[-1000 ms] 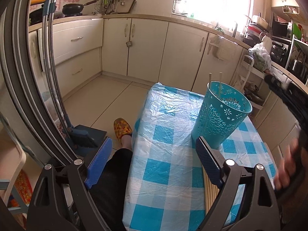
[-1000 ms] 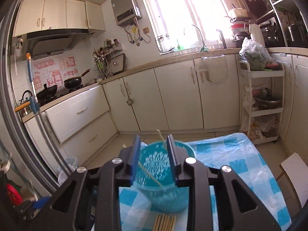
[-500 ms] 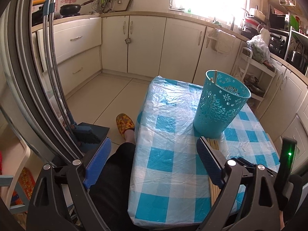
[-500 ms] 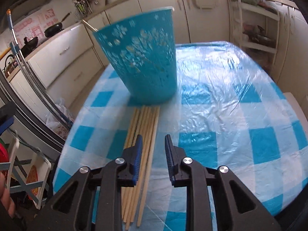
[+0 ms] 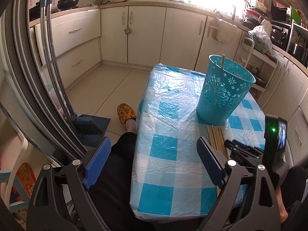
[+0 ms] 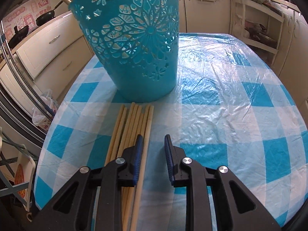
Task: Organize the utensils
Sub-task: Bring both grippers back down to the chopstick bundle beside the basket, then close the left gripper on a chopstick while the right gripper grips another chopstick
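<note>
Partly hidden chopsticks (image 6: 132,127) under spread, empty right gripper (image 6: 153,144), left gripper (image 5: 154,157) wide apart, basket (image 6: 134,44) rim cropped.

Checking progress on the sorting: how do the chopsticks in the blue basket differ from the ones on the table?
The chopsticks in the basket stand nearly upright, only their tips showing above the rim of the blue basket; the chopsticks on the table lie flat, side by side, just in front of it. Few tips show in the basket; the table bundle holds more. Both look like pale wood.
</note>
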A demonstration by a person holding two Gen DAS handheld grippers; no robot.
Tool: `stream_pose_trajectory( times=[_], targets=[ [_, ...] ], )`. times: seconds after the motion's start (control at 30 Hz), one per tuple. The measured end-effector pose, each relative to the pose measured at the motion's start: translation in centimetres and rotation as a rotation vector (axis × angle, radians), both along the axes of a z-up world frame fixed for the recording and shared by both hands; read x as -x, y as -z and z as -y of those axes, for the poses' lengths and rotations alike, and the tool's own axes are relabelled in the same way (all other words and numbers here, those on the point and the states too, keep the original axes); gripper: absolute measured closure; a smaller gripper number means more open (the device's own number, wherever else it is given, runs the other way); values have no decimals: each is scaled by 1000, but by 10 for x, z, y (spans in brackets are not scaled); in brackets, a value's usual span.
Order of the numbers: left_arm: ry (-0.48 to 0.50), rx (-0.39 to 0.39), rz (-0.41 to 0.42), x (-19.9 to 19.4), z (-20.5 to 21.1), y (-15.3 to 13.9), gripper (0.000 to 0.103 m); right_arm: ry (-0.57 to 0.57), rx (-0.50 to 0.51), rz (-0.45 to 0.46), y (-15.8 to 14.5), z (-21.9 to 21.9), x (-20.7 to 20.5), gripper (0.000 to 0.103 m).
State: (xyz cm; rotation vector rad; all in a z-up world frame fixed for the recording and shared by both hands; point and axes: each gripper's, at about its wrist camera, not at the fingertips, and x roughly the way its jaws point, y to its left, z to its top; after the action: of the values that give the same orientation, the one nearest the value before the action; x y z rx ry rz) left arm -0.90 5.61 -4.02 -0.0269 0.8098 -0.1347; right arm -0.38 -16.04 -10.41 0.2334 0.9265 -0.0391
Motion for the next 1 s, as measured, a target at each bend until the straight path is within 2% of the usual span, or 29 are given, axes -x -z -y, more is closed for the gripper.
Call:
stream_pose_trajectory(
  times=[0.13,0.27,0.47,0.63,1.0],
  targets=[
    [50,-11,-60,-10,18,15,16,-17,30,-20,-1,3,-1,95],
    [109,-30,-120,-29,48,40,16,-23,28,-31,-2,11,9,95],
    [151,-45,-232,-66,91,84,16,-3,-47,-19,-1,28,21,95],
    [159,-70,-254,-83,113,101,16,-2,-81,-5,0,31,19,95],
    [153,-165,-269,-94,127,111,18,-4,-126,1,1,37,18,95]
  ],
)
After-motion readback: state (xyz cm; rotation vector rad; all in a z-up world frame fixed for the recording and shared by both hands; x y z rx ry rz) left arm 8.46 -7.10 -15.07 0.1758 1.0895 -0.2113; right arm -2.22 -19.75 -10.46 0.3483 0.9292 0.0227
